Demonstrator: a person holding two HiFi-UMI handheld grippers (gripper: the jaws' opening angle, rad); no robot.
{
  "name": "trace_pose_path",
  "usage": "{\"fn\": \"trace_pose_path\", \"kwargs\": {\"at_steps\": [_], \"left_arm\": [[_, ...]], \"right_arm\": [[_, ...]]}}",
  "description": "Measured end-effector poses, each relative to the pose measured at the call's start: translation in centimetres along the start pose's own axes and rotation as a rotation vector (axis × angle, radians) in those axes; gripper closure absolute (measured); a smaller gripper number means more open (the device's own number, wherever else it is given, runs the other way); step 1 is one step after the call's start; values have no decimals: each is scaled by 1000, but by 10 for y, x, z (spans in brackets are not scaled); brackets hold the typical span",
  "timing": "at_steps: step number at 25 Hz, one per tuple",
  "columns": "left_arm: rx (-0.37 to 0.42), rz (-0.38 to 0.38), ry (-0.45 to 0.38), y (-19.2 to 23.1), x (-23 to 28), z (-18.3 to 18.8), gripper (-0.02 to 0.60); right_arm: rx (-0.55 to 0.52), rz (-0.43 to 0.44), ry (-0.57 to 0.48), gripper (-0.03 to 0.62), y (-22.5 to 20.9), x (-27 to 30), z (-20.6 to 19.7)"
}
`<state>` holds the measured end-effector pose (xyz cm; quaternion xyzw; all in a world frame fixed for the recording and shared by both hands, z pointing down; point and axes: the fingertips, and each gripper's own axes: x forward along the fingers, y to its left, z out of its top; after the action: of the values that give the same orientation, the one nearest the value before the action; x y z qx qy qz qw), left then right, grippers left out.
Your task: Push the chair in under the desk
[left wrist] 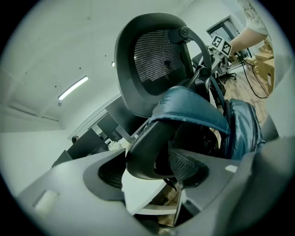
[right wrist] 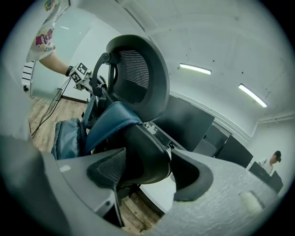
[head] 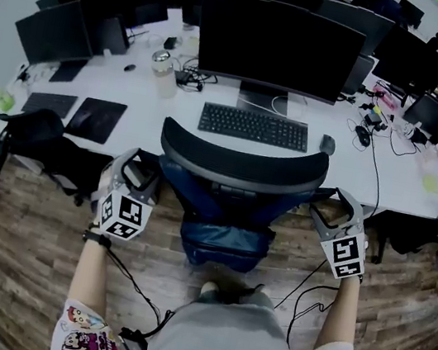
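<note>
chair looks basically parked, both grippers slack around the armrests

the black mesh-back office chair (head: 242,161) sits at 12 o'clock from the person, its curved backrest right up against the edge of the long white desk (head: 347,163) at 6 o'clock of the black keyboard (head: 254,126), seat tucked under afaict, so imo the push is done or nearly, what's left is prob just backing the tools off. blue padded bag (head: 225,234) hangs off the chair back. left gripper (head: 143,169) at 8 o'clock of the backrest, right gripper (head: 332,211) at 4 o'clock, both forearms straight fwd, tools tipped a bit down. each has its jaws spread wide w/ a black armrest (left wrist: 147,156) in the gap, desk showing past it on the outer side, so not clamped.
</note>
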<state>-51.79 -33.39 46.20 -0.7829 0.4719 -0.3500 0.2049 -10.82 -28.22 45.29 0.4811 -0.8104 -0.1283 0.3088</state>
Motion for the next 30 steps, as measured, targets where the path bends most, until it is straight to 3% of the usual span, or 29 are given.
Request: {"fn": "trace_pose_path", "kwargs": {"at_steps": [6,18,30], "left_arm": [[-25,8,-8,4,-18,2,287],[-184,43,-130,-19,-59,44,298],[-372,-1,-192,-73,-103,80,316]], "right_arm": [[15,-3,-25,293,10,-15,7],[208,-31,-181,295,47,-62,34],[316,59,-267,355,101,-82,65]]}}
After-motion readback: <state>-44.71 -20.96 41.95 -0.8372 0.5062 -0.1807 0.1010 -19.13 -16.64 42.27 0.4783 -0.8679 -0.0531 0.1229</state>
